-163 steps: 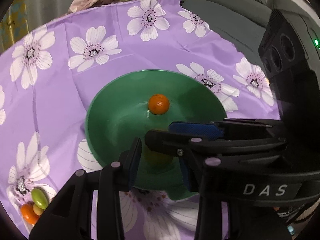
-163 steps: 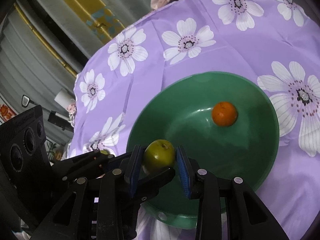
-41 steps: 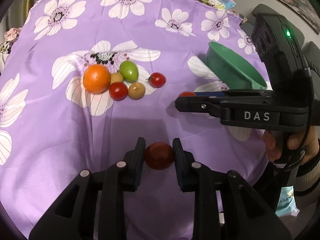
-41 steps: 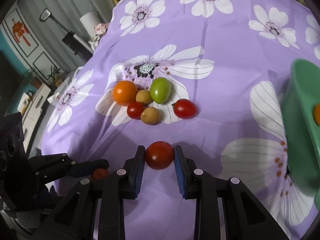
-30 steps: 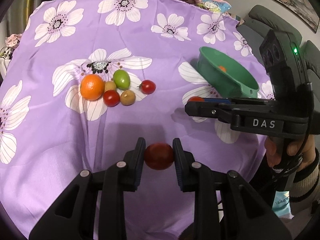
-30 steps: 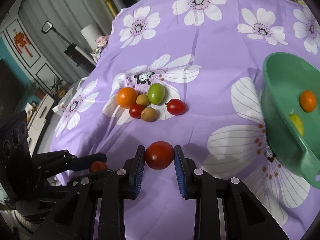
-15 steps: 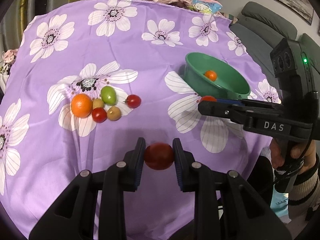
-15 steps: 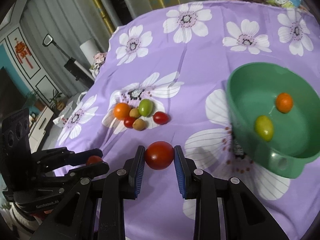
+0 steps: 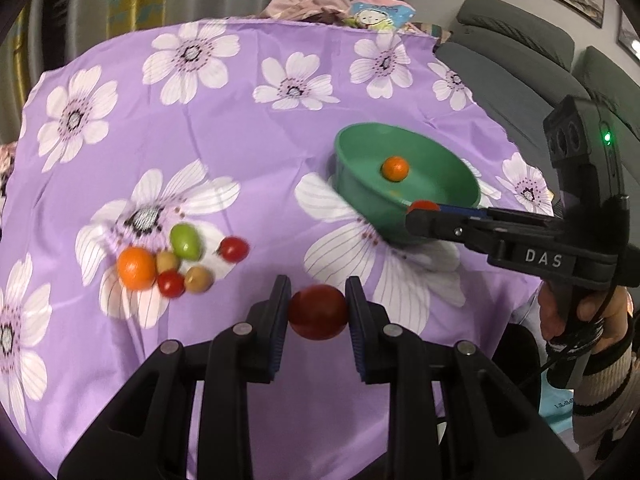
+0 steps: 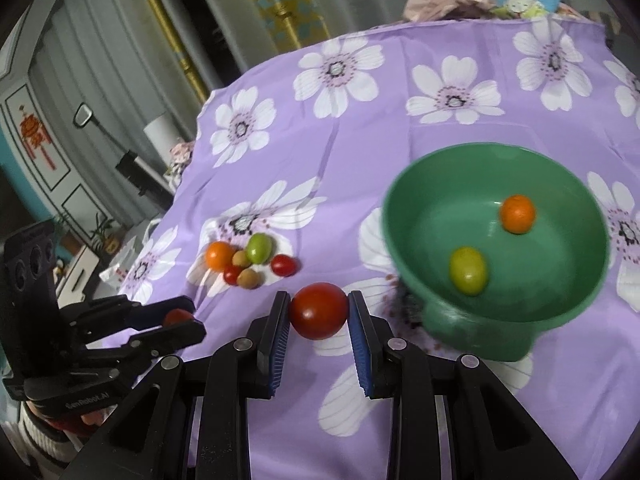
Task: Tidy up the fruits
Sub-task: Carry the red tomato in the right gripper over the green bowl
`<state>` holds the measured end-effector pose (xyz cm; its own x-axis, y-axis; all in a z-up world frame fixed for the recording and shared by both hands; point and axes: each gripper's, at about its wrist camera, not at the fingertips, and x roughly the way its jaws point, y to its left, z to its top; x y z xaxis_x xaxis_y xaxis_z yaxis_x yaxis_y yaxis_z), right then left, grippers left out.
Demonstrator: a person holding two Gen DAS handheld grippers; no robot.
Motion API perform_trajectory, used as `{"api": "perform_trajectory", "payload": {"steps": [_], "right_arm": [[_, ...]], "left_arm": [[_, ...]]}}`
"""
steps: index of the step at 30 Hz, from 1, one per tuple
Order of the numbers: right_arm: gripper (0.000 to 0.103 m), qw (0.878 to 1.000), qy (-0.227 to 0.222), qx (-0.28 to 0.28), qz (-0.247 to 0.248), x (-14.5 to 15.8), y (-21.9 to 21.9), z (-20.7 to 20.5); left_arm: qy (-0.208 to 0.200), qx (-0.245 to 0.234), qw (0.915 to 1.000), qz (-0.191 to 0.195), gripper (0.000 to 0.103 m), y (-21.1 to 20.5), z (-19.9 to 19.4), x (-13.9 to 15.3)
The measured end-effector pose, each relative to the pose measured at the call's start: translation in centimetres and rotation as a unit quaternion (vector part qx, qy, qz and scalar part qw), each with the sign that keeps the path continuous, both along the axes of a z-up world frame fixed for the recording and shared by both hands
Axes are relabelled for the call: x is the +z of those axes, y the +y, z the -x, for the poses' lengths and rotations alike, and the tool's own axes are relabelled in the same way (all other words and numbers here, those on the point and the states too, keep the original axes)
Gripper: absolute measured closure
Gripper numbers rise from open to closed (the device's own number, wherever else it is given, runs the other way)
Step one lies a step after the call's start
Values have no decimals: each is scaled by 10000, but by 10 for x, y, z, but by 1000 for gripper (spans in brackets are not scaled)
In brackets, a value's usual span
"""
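My left gripper [image 9: 318, 312] is shut on a red tomato [image 9: 318, 312], held above the purple flowered cloth. My right gripper [image 10: 319, 311] is shut on another red tomato [image 10: 319, 311]; in the left wrist view it [image 9: 424, 210] hangs at the near rim of the green bowl [image 9: 360, 184]. The bowl [image 10: 472, 332] holds a small orange [image 10: 517, 214] and a green-yellow fruit [image 10: 468, 270]. A cluster lies on the cloth at left: an orange [image 9: 136, 268], a green fruit [image 9: 185, 241], two red tomatoes [image 9: 234, 249] and brown fruits [image 9: 199, 279].
The table's cloth [image 9: 240, 140] drops off at its near and left edges. A grey sofa [image 9: 520, 72] stands behind right. Pink fabric and a printed cushion [image 9: 376, 12] lie at the far edge. A cabinet and curtains [image 10: 100, 80] show at left in the right wrist view.
Both grippers have risen and pulled back with their tomatoes, and swung toward the bowl. The bowl now shows more fully. The fruit cluster has not moved.
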<state>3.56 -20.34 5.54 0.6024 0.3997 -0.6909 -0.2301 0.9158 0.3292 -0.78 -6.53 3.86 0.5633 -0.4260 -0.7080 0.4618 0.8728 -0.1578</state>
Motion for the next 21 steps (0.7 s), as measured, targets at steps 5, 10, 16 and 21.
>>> {"api": "perform_trajectory", "payload": {"steps": [5,10,16,21], "right_arm": [[72,9995,-48,-299,-52,1,-23,3],[72,9979,-115,-628,-90,3,-47,4],[72,9954,-146,-944,-89,2,-69,3],[72,9938,-176,-1090,-92,1,-80,-1]], "left_arm": [[-78,-186,9998,-40,76,-17,-13,5],[-146,-417,9990,19,76,-37,-27,13],[-285,-740,9968,81,76,-67,-42,21],[-327,-943,9950,96,76,-89,-54,23]]}}
